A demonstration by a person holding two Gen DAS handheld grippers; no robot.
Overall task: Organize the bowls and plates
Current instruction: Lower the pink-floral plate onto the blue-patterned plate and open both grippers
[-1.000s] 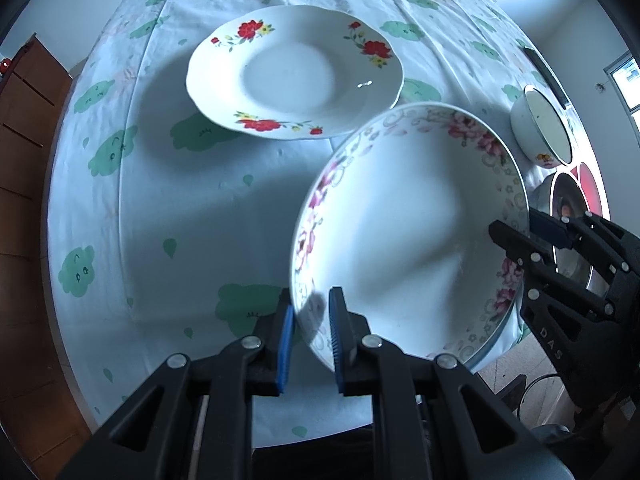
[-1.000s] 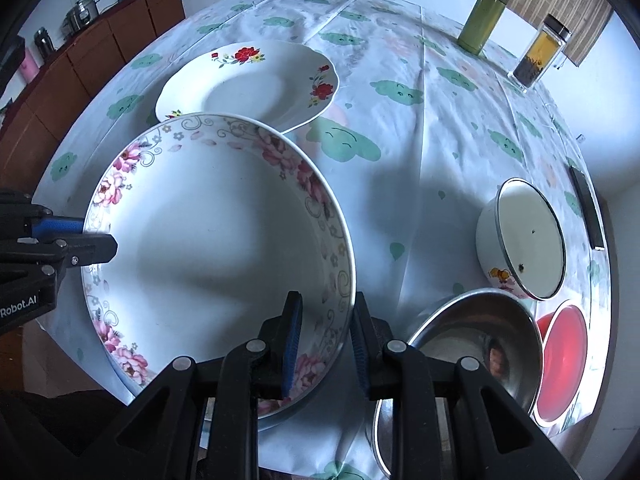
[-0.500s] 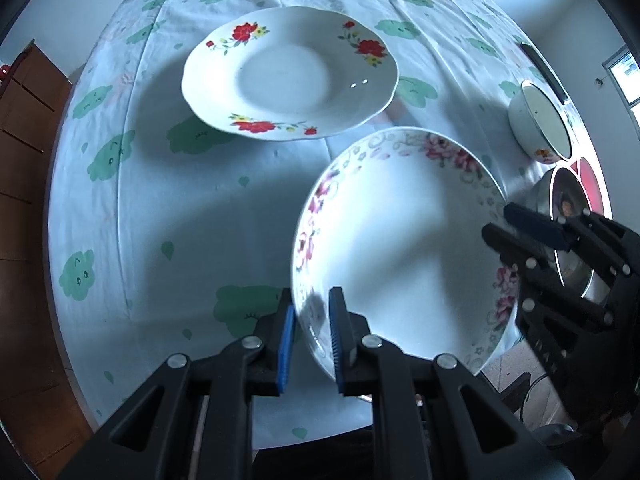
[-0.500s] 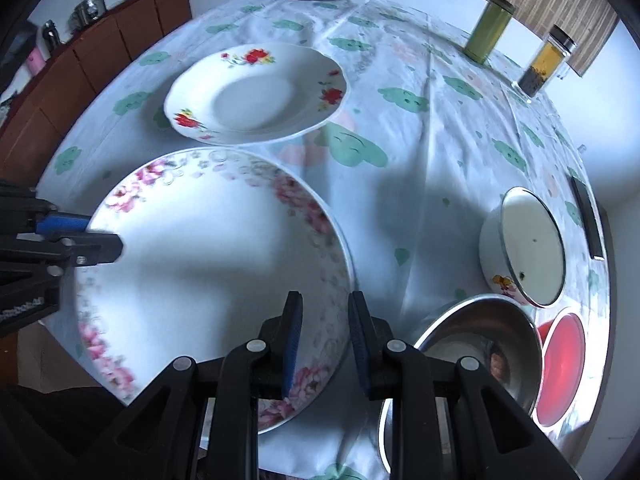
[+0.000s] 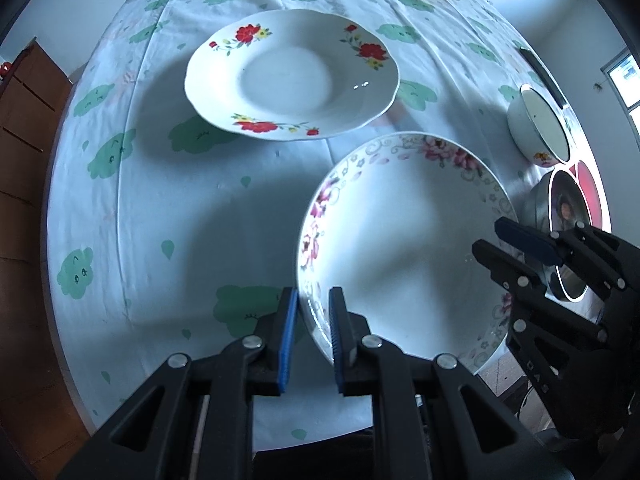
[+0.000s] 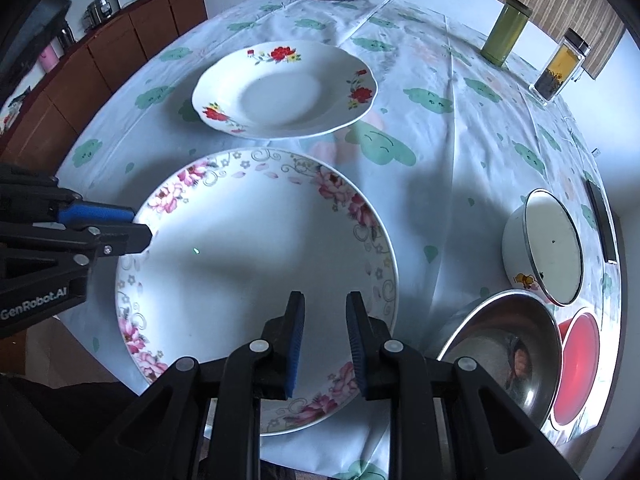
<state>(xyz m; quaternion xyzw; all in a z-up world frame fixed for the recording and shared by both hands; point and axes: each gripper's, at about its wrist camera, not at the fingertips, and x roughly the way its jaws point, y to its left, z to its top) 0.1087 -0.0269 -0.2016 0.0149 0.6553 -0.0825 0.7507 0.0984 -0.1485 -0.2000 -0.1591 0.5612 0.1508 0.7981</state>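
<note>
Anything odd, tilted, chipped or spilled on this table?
Only the pink-flowered plate: it sits tilted, its near rim past the table edge, gripped by the left gripper and right gripper. No chips or spills visible.

Open surface (image 5: 168, 208) at left of the left wrist frame. Red-flower plate (image 5: 292, 76) blocks upper centre. Enamel bowl (image 6: 540, 248), steel bowl (image 6: 500, 340) and red bowl (image 6: 576, 364) crowd the right wrist frame's lower right.

Pink-flowered plate (image 6: 248, 264); red-flowered plate (image 6: 284, 88); cloud-print tablecloth (image 6: 440, 140).
</note>
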